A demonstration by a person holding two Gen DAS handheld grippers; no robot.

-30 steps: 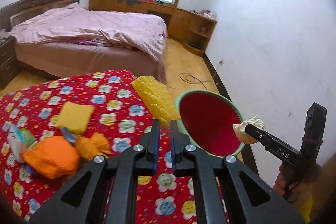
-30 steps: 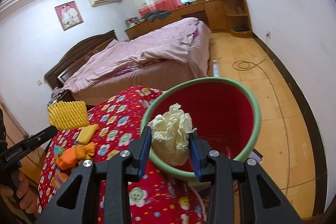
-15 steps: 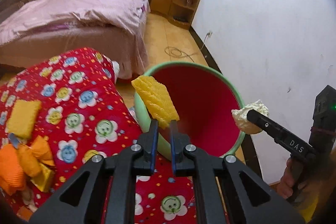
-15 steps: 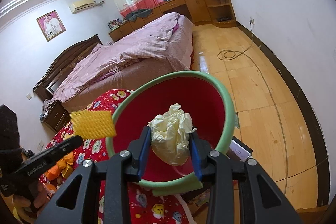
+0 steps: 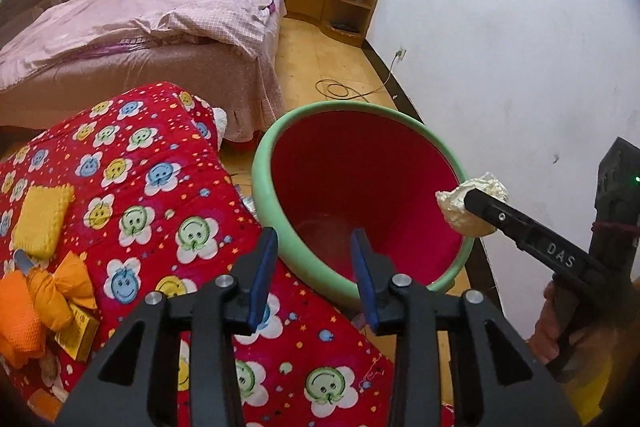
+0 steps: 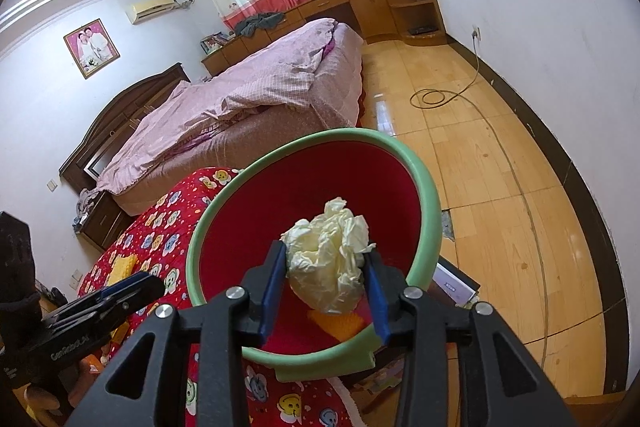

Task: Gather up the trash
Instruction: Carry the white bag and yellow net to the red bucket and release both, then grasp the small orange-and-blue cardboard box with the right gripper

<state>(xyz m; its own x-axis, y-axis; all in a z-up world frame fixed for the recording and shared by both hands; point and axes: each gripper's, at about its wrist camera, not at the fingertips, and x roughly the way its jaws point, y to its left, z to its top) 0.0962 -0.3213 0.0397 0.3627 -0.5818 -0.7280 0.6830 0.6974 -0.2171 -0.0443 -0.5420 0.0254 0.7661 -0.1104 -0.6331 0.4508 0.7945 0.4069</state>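
Bedroom, red quilt (image 5: 132, 195) beside bin (image 5: 276, 131): my left gripper (image 5: 316, 267) just opened, empty; right gripper (image 6: 326, 281), jaws easing, w/ paper wad (image 6: 330, 255) between — release fully over bin centre.

Left gripper (image 5: 316, 267): matte black frame with triangular cut-outs, four round silver screw heads across the finger linkages, and two flat blue pads lining the inner faces of the fingers. Right gripper (image 6: 326, 279): same construction, black frame, silver screws and blue pads; seen from the left wrist view, its finger bears white "DAS" lettering, and the tall black handle block behind it shows a small green indicator light and a dark red band wound round it. In the right wrist view the left unit's side arm carries pale printed lettering, too blurred to read in full, and the hand on its handle appears to wear a dark glove.
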